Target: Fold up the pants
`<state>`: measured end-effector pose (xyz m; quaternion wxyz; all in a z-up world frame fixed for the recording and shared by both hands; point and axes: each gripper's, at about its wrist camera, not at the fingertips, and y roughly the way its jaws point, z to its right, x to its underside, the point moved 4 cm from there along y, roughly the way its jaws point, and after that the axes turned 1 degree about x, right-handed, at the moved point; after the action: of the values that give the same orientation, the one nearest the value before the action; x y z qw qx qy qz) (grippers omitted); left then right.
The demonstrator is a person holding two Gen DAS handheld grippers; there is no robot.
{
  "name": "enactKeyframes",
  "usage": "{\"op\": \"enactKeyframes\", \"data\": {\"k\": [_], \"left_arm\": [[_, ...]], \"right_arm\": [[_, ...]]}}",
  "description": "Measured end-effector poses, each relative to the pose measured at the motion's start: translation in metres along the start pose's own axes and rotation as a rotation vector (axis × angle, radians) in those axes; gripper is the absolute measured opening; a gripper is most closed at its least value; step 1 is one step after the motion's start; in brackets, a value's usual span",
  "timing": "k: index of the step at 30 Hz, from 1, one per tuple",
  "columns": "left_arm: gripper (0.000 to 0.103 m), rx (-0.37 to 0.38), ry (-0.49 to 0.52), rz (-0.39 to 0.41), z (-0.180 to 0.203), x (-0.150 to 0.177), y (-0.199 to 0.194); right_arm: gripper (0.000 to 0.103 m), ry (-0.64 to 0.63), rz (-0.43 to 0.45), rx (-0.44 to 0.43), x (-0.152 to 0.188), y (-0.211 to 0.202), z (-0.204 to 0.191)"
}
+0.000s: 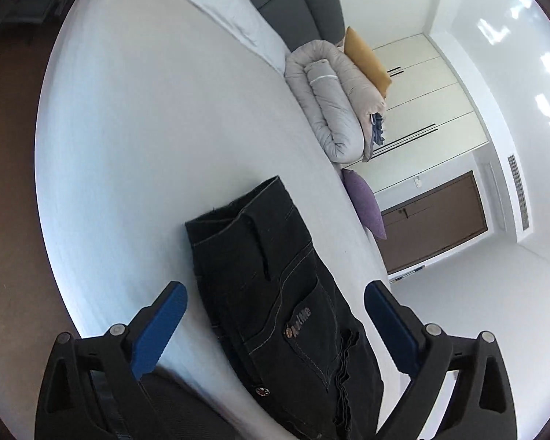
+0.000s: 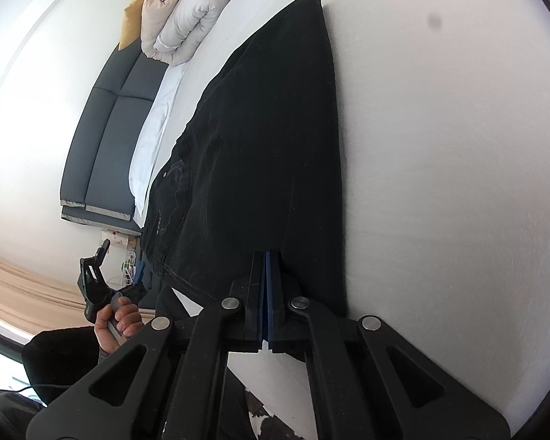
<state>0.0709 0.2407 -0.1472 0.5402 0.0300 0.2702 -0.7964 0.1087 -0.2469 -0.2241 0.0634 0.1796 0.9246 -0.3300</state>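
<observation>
Black pants [image 2: 260, 139] on bed: left fingers [image 1: 172, 311] spread wide w/ nothing gripped, right fingers [image 2: 275, 275] pressed together at hem.

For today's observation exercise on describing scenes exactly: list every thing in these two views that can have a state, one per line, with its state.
Black denim pants: lying flat on the bed, legs laid together.
Left gripper: jaws wide open, straddling the pants' waist end, pads not touching.
Right gripper: shut at the pants' edge; grip on cloth cannot be told.
Grey padded duvet: rolled up on the bed.
White bed sheet: spread smooth.
Cream wardrobe doors: closed.
</observation>
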Motion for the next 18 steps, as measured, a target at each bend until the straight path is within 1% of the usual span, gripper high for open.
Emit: {"op": "enactKeyframes", "data": {"k": [3,5,8,13,14,16,17,18], "left_arm": [[0.095,0.027,-0.028,-0.043,-0.004,0.007,0.014],[0.095,0.036,-0.065,-0.065,-0.011,0.011,0.022],[0.094,0.088,-0.144,-0.070,-0.021,0.007,0.025],[0.094,0.148,-0.193,-0.080,-0.024,0.002,0.029],[0.092,0.161,-0.204,-0.079,-0.024,0.000,0.030],[0.078,0.168,-0.215,-0.083,-0.023,-0.003,0.034],[0.076,0.171,-0.218,-0.088,-0.022,-0.004,0.036],[0.071,0.173,-0.220,-0.091,-0.022,-0.005,0.040]], "right_arm": [[0.000,0.003,0.001,0.004,0.001,-0.002,0.000],[0.000,0.003,0.000,0.006,0.002,-0.003,-0.001],[0.000,0.002,0.000,0.007,0.004,-0.005,-0.002],[0.000,0.002,0.001,0.007,0.005,-0.005,-0.003],[0.000,0.002,0.001,0.007,0.006,-0.006,-0.004],[0.000,0.003,0.001,0.006,0.006,-0.006,-0.004],[0.000,0.004,0.001,0.005,0.006,-0.007,-0.004],[0.000,0.005,0.001,0.004,0.006,-0.007,-0.004]]}}
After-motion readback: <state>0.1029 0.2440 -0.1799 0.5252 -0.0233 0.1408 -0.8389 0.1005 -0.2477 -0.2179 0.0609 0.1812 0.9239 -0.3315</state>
